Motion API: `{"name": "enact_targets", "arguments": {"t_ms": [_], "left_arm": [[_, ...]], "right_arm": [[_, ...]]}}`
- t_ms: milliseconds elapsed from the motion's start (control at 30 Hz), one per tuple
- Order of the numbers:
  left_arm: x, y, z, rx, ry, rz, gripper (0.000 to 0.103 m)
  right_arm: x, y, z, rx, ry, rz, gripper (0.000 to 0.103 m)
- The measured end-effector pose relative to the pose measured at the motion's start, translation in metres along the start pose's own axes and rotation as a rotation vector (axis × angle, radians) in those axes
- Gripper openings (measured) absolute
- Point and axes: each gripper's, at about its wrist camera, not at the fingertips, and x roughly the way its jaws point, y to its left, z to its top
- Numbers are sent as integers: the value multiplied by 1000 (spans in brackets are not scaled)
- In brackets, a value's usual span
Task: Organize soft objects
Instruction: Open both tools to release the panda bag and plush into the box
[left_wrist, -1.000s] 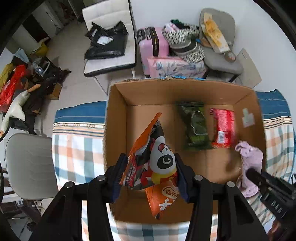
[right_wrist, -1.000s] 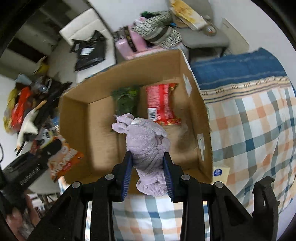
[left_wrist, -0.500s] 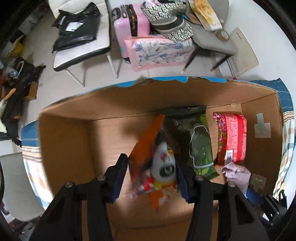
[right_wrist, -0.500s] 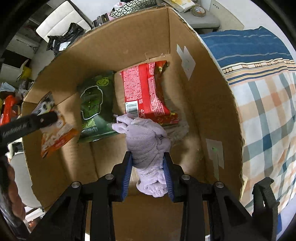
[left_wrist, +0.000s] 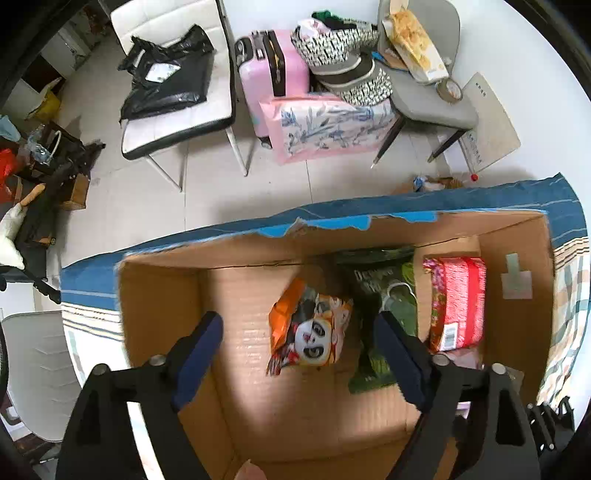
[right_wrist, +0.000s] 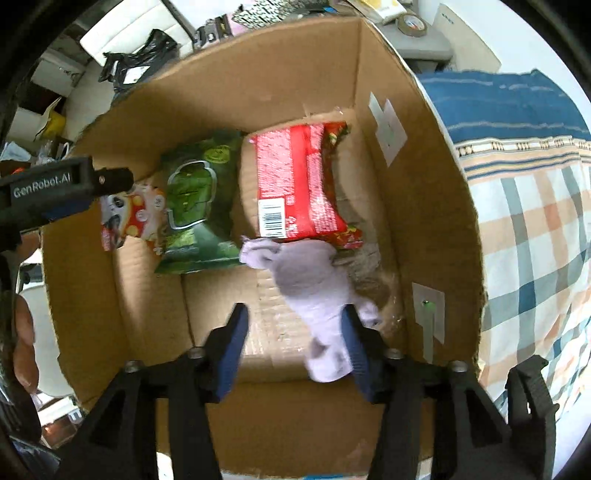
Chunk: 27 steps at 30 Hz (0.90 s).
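An open cardboard box (left_wrist: 159, 295) stands on a checked cloth. My left gripper (left_wrist: 299, 332) is open above the box, and the orange panda snack bag (left_wrist: 310, 328) lies loose on the box floor between its fingers. A green pack (left_wrist: 388, 291) and a red pack (left_wrist: 458, 306) lie beside the bag. My right gripper (right_wrist: 295, 332) is open inside the box (right_wrist: 424, 229). The lilac soft toy (right_wrist: 314, 288) rests on the box floor against its right finger (right_wrist: 354, 339). The green pack (right_wrist: 199, 206), the red pack (right_wrist: 299, 188) and the panda bag (right_wrist: 129, 218) show there too.
The checked and blue cloth (right_wrist: 535, 221) covers the table around the box. Beyond the table stand a white chair with a black bag (left_wrist: 166, 85), a pink suitcase (left_wrist: 273, 70) and a grey chair (left_wrist: 428, 88) with piled things. The left gripper body (right_wrist: 55, 188) reaches over the box's left wall.
Both grippers have opened. The panda bag dropped from my left gripper onto the box floor. The lilac toy slipped out of my right gripper's grip and now lies in the box.
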Motion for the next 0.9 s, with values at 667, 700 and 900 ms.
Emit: {"name": "enact_targets", "arguments": {"t_ms": [667,700,900], "left_arm": [[-98,11,-135,-124,-245,49,93],[-103,10,-141,-129,-255,50,93],[-124,8,-174,-155,-291,59,93]], "right_arm": [[-60,22,-51,-150,-108,-113,102],[-65,22,-55,-155,-118,-113,102],[-100,26,-79,-192,-191,-122,102]]}}
